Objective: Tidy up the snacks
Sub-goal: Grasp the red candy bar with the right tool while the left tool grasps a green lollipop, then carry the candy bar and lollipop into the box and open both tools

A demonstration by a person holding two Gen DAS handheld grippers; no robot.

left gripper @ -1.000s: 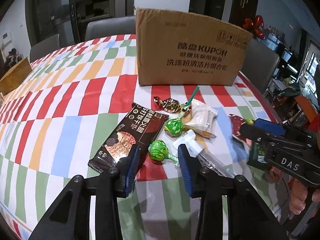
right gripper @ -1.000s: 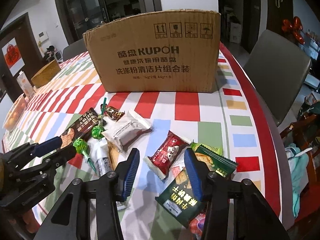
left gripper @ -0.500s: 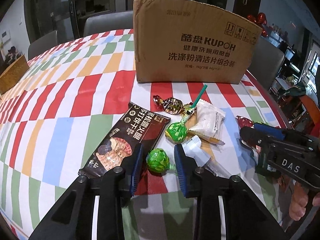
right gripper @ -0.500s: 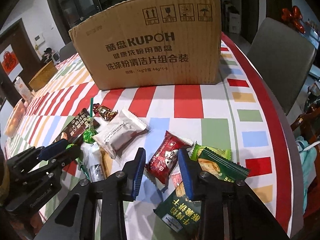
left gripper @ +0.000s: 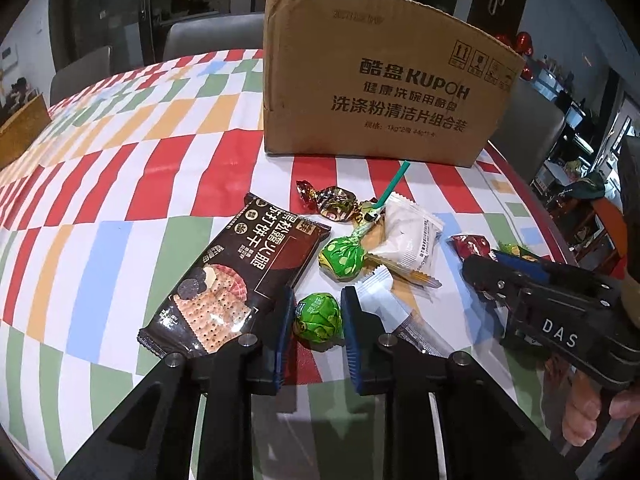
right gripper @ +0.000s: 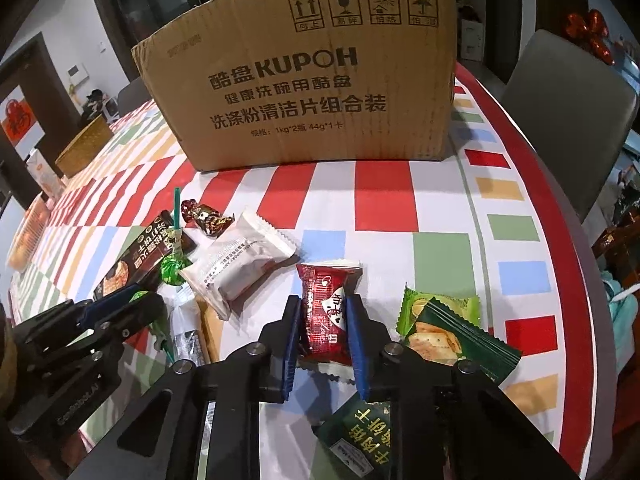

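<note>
Snacks lie on the striped tablecloth in front of a tall cardboard box. My left gripper has its pads on both sides of a green-wrapped lollipop. A black cracker pack lies just left of it. My right gripper has closed on a red snack packet, pads touching both of its sides. The box also shows in the right wrist view.
A second green lollipop, a white packet, and a foil candy lie between the grippers. Green cracker packs lie right of the right gripper. A wicker basket sits far left. Grey chairs surround the table.
Both grippers moved forward and down. The left jaws narrowed around the green lollipop. The right jaws narrowed onto the red packet.
</note>
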